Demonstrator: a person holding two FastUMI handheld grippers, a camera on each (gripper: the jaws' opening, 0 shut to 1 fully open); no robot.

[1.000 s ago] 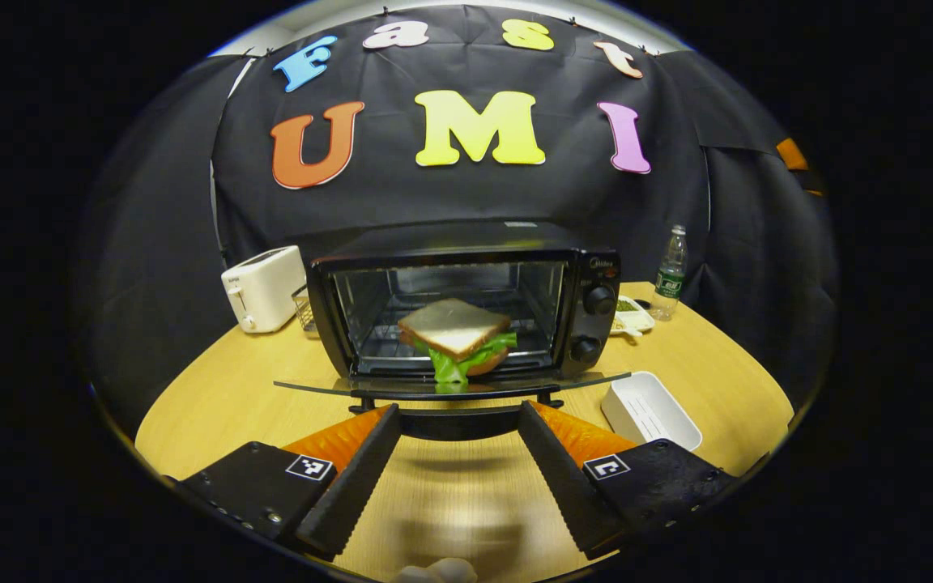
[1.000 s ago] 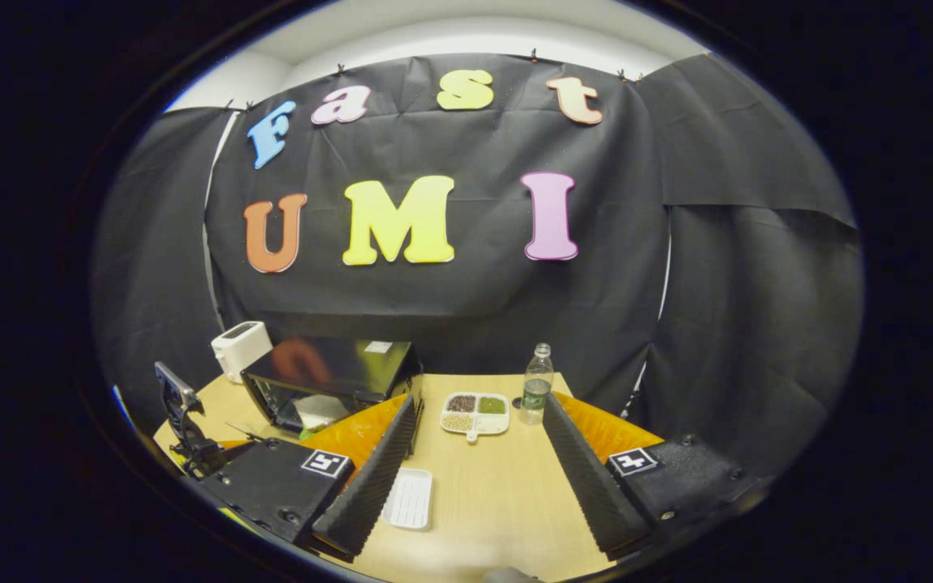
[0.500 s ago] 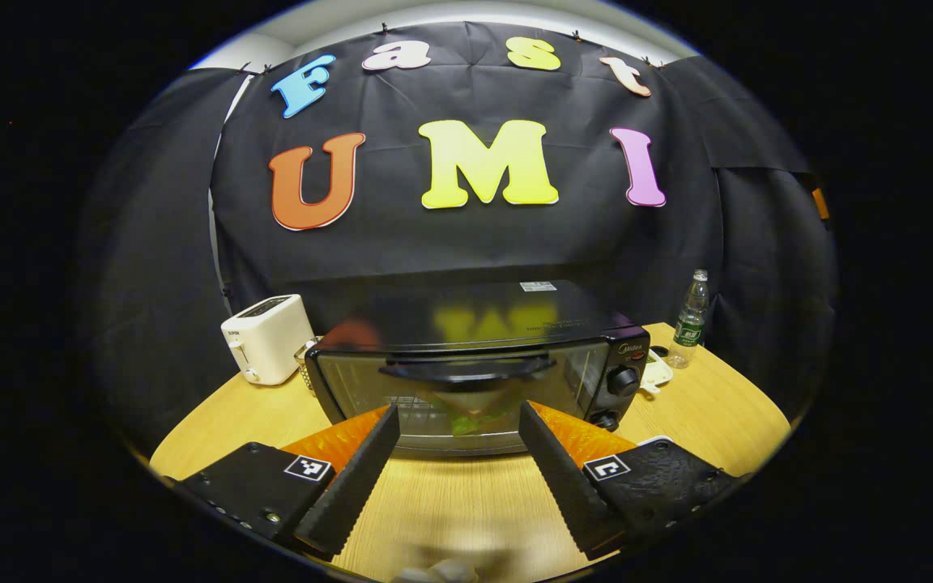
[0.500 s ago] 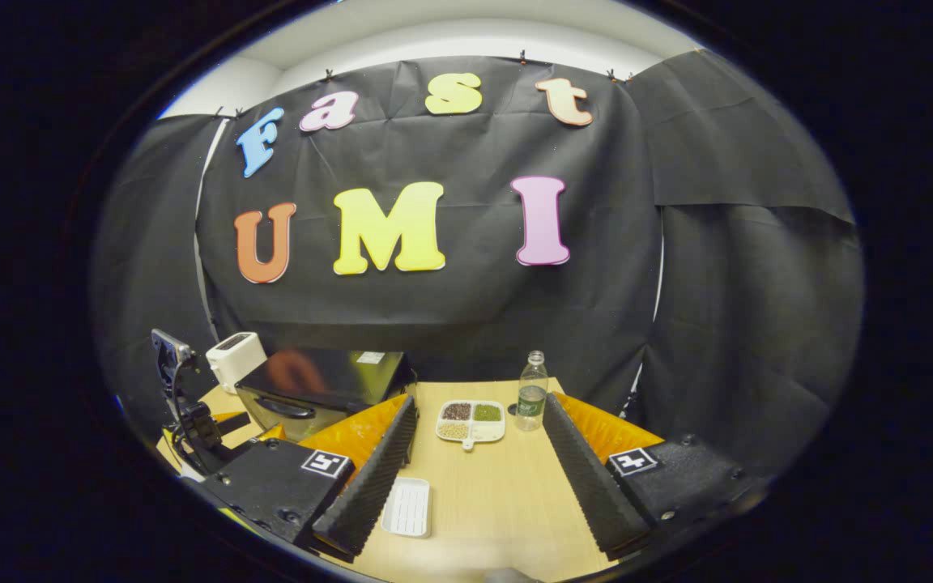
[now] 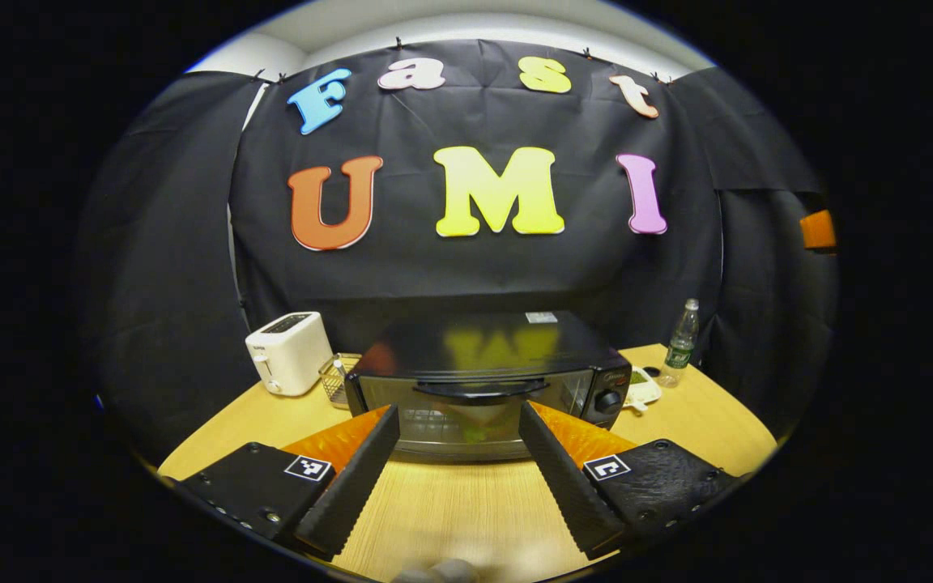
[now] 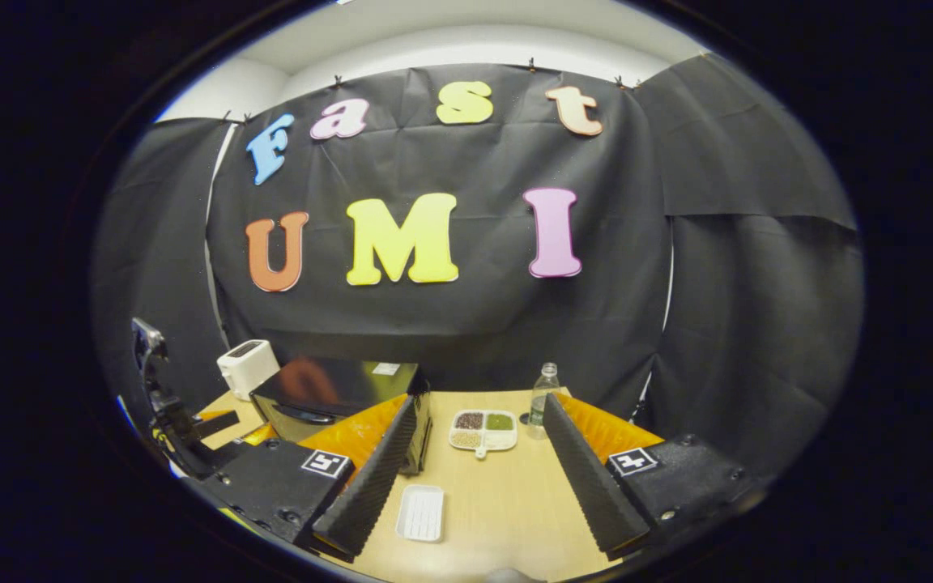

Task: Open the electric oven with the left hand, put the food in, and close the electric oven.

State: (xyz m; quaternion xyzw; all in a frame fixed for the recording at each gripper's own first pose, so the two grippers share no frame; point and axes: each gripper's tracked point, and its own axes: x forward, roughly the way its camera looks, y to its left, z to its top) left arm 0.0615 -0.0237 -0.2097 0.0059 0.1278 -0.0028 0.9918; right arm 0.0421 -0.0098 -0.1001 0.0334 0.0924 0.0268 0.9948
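Note:
The black electric oven (image 5: 487, 380) stands on the round wooden table (image 5: 466, 510) with its glass door shut and its handle (image 5: 475, 389) across the top of the door. A sandwich with green lettuce (image 5: 476, 425) shows dimly through the glass. My left gripper (image 5: 458, 417) hangs open a short way in front of the door, touching nothing. In the right gripper view the oven (image 6: 337, 393) sits at the left. My right gripper (image 6: 479, 409) is open over the table, empty. The left gripper (image 6: 215, 423) shows at that view's far left.
A white toaster (image 5: 288, 352) and a small wire basket (image 5: 335, 379) stand left of the oven. To its right are a divided dish of grains (image 6: 483, 430) and a water bottle (image 6: 543, 393). An empty white tray (image 6: 421, 512) lies near the right gripper.
The oven door swung up from flat open to shut, with the sandwich inside. My left gripper then drew back from the oven. The right gripper barely moved.

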